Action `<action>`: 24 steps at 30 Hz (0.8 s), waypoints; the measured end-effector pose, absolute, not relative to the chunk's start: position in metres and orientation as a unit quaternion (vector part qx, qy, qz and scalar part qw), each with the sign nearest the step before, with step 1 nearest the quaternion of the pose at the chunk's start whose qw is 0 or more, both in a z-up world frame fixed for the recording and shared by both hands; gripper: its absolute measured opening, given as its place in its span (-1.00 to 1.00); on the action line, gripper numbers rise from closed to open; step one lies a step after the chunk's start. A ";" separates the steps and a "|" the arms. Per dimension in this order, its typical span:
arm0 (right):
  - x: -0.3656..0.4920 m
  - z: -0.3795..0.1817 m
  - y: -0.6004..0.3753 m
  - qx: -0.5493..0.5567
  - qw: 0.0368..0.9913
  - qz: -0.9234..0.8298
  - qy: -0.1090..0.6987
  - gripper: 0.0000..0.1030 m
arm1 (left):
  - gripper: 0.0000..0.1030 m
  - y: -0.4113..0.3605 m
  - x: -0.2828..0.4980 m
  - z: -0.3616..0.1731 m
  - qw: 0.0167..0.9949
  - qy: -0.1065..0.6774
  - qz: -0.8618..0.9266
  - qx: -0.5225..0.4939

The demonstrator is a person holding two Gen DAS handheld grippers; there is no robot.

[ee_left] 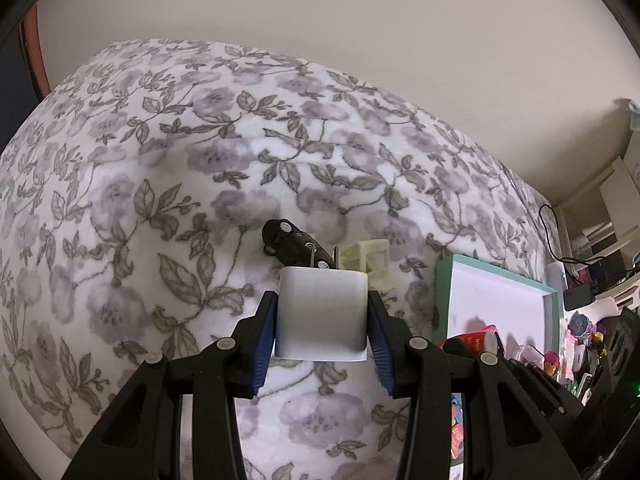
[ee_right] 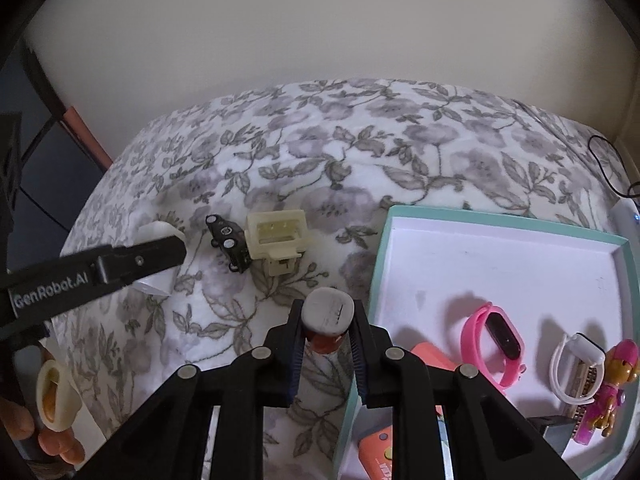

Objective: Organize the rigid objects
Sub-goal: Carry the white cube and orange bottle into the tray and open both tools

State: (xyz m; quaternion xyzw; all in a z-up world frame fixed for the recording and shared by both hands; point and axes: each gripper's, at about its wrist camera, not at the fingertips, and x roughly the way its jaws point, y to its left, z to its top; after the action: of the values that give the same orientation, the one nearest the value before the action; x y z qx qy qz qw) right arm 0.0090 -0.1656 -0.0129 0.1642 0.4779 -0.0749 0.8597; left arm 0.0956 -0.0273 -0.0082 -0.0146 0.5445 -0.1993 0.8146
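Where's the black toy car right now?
The black toy car lies on the floral bedspread, against the left side of the cream plastic piece, left of the teal box.

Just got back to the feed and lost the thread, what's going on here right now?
A person is tidying small objects off a floral blanket with two handheld grippers. The left gripper is clamped on a white cube-shaped object; the right gripper is clamped on a small bottle with a grey cap. A black toy car and a cream plastic piece lie on the blanket. The teal-rimmed box already holds a pink wristband and a pink figurine.
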 end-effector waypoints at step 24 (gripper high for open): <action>-0.079 0.017 -0.298 0.242 0.844 -0.238 0.416 -0.56 | -0.13 -0.135 0.023 0.008 0.801 0.513 -0.298 0.074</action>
State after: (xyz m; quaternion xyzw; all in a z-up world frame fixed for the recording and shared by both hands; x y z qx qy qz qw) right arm -0.0794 -0.2977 0.0175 0.2421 0.4157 -0.2382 0.8437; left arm 0.0227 -0.1345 0.0075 0.0738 0.5133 -0.2983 0.8013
